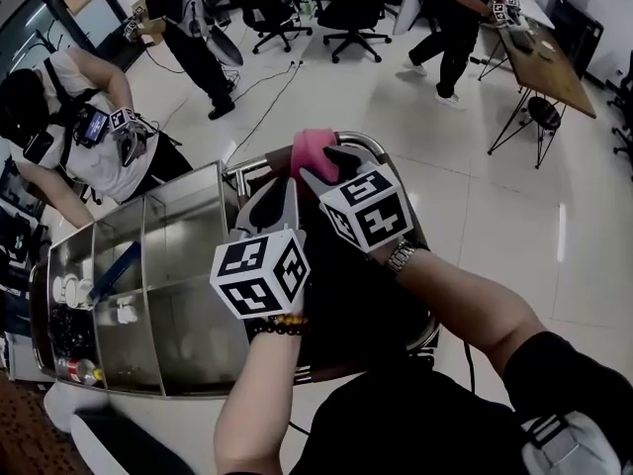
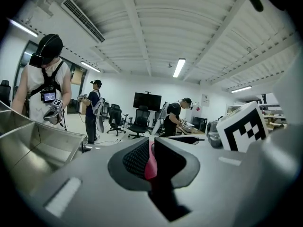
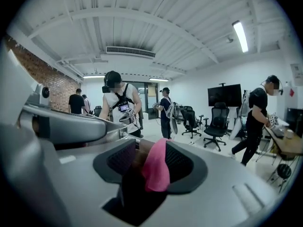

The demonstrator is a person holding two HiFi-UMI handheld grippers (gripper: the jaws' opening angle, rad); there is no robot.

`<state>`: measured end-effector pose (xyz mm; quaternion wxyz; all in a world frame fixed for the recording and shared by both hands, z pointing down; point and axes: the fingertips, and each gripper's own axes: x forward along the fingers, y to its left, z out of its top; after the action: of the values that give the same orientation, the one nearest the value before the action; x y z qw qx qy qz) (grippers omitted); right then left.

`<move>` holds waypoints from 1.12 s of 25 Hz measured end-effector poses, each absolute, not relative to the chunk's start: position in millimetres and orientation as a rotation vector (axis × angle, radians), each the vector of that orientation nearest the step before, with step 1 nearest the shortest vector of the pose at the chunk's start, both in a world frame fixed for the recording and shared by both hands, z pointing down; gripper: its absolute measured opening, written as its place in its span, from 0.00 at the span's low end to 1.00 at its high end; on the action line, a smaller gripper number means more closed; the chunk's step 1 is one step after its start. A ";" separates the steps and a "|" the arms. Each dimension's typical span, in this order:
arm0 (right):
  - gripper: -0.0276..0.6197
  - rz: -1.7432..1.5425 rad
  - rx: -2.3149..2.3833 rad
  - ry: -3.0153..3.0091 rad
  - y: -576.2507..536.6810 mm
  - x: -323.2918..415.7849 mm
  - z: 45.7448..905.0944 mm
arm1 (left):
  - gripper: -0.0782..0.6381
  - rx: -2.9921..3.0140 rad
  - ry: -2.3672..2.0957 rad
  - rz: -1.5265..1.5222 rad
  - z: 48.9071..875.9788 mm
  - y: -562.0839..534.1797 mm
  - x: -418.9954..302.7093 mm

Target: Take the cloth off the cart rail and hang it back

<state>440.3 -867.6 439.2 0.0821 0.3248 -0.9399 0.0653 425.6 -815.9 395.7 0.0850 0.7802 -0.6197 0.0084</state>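
A pink cloth (image 1: 315, 151) sits bunched at the far rail (image 1: 384, 150) of the steel cart. My left gripper (image 1: 289, 194) reaches up to it from below. In the left gripper view its jaws (image 2: 150, 148) stand close together with a thin strip of the cloth (image 2: 150, 167) pinched between them. My right gripper (image 1: 328, 166) is at the cloth from the right. In the right gripper view its jaws (image 3: 147, 151) stand apart. The cloth (image 3: 156, 169) hangs between them against the right pad, with a gap to the left pad.
The cart's steel shelf (image 1: 178, 265) lies to my left, with small bottles and cups (image 1: 74, 315) at its near-left end. A person (image 1: 74, 137) bends over the cart's left side. Others stand farther off among office chairs (image 1: 351, 8), and a desk (image 1: 554, 62) is at the back right.
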 end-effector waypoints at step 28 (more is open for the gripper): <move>0.07 0.328 1.057 -2.598 -946.6 423.4 502.0 | 0.13 2.243 -1.849 0.071 441.3 -874.9 402.1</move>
<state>423.4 -946.6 502.0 0.1580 0.3696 -0.9085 0.1146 402.1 -874.9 441.3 0.1165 0.7661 -0.6316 0.0242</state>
